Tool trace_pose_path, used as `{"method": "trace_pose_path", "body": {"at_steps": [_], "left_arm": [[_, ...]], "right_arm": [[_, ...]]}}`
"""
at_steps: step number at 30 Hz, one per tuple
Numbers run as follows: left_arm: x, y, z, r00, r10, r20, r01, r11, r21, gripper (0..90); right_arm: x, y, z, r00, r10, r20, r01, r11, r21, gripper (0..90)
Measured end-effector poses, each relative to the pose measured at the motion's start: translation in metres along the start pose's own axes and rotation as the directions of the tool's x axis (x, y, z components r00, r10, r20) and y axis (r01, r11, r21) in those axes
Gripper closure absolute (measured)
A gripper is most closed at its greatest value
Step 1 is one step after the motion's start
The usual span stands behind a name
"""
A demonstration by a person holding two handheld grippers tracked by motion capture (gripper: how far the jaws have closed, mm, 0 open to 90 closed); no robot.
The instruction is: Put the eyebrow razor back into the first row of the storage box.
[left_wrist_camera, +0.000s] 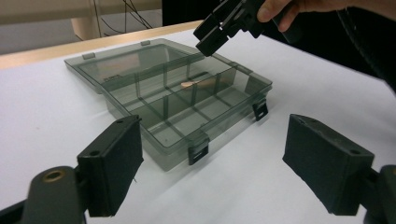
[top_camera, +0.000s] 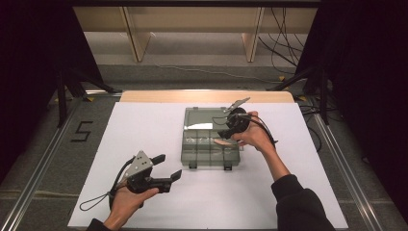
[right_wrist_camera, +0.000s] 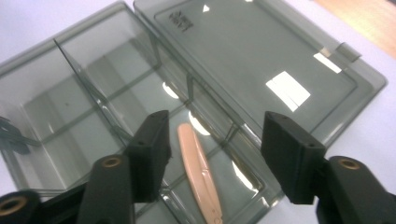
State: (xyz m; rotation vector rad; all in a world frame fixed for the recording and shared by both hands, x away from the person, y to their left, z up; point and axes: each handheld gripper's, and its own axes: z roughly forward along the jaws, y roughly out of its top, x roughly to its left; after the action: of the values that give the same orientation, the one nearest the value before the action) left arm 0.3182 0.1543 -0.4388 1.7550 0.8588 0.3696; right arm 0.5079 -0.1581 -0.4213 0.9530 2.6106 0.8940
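Your right gripper (right_wrist_camera: 212, 154) has jaws apart above the pink stick (right_wrist_camera: 200, 173) lying in the box (right_wrist_camera: 84, 93), not touching; left gripper (left_wrist_camera: 210, 163) jaws wide, empty.

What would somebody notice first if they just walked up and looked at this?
Probably the see-through grey box lying open in the middle of the white table, its lid folded back flat. Next, the thin pink stick lying in one of its compartments, right below the right gripper, whose jaws stand open above it. Nearer the person, the left gripper waits with open jaws, holding nothing.
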Motion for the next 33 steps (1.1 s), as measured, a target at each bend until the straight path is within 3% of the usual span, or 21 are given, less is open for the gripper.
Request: {"method": "trace_pose_path", "body": {"at_steps": [7, 8, 10, 13, 14, 15, 20, 21, 24, 25, 29, 31, 32, 33], "left_arm": [[0.000, 0.002, 0.004, 1.0000, -0.002, -0.008, 0.002, 1.0000, 0.001, 18.8], [0.001, 0.003, 0.004, 0.9999, 0.008, -0.008, -0.008, 1.0000, 0.003, 18.8], [0.001, 0.003, 0.005, 0.9999, 0.000, -0.015, 0.000, 1.0000, 0.004, 18.8], [0.002, 0.004, 0.007, 0.9999, -0.001, -0.014, 0.001, 0.9999, 0.011, 18.8], [0.003, 0.004, 0.008, 0.9999, -0.002, -0.016, 0.002, 0.9999, 0.013, 18.8], [0.004, 0.005, 0.009, 0.9999, -0.006, -0.016, 0.006, 0.9999, 0.011, 18.8], [0.007, 0.008, 0.014, 0.9995, -0.019, -0.027, 0.019, 0.9996, 0.020, 19.5], [0.008, 0.008, 0.016, 0.9996, -0.013, -0.027, 0.014, 0.9996, 0.024, 19.7], [0.009, 0.011, 0.021, 0.9994, -0.015, -0.031, 0.016, 0.9994, 0.030, 20.8], [0.010, 0.012, 0.023, 0.9993, -0.025, -0.029, 0.026, 0.9992, 0.031, 21.3], [0.013, 0.016, 0.031, 0.9992, -0.023, -0.032, 0.024, 0.9986, 0.047, 22.1], [0.015, 0.018, 0.035, 0.9989, -0.028, -0.037, 0.030, 0.9978, 0.060, 22.8], [0.016, 0.019, 0.037, 0.9988, -0.030, -0.039, 0.033, 0.9974, 0.065, 22.8], [0.017, 0.020, 0.039, 0.9985, -0.036, -0.041, 0.039, 0.9968, 0.070, 23.0]], "right_arm": [[-0.001, -0.011, -0.015, 0.9986, 0.051, -0.018, -0.052, 0.992, -0.111, 35.7], [-0.001, -0.013, -0.018, 0.9969, 0.073, -0.030, -0.075, 0.993, -0.088, 34.5], [-0.004, -0.017, -0.017, 0.9985, 0.052, -0.013, -0.053, 0.992, -0.115, 33.6], [-0.002, -0.023, -0.019, 0.9953, 0.094, -0.019, -0.096, 0.987, -0.133, 32.8], [-0.003, -0.024, -0.019, 0.9968, 0.078, -0.016, -0.080, 0.986, -0.147, 31.9], [-0.002, -0.026, -0.022, 0.9957, 0.089, -0.026, -0.091, 0.988, -0.126, 31.6], [-0.001, -0.030, -0.027, 0.9946, 0.098, -0.032, -0.102, 0.984, -0.149, 31.0], [0.000, -0.030, -0.026, 0.9940, 0.107, -0.026, -0.109, 0.978, -0.176, 30.8], [-0.002, -0.030, -0.029, 0.9937, 0.105, -0.039, -0.110, 0.979, -0.171, 30.1], [-0.002, -0.031, -0.028, 0.9925, 0.117, -0.033, -0.121, 0.973, -0.194, 30.1], [-0.009, -0.033, -0.031, 0.9922, 0.121, -0.031, -0.125, 0.974, -0.189, 29.2], [-0.012, -0.035, -0.033, 0.9893, 0.140, -0.039, -0.145, 0.971, -0.188, 28.8], [-0.013, -0.036, -0.031, 0.9879, 0.153, -0.023, -0.155, 0.963, -0.221, 28.6], [-0.014, -0.037, -0.033, 0.9857, 0.165, -0.033, -0.169, 0.965, -0.200, 28.2]]}}
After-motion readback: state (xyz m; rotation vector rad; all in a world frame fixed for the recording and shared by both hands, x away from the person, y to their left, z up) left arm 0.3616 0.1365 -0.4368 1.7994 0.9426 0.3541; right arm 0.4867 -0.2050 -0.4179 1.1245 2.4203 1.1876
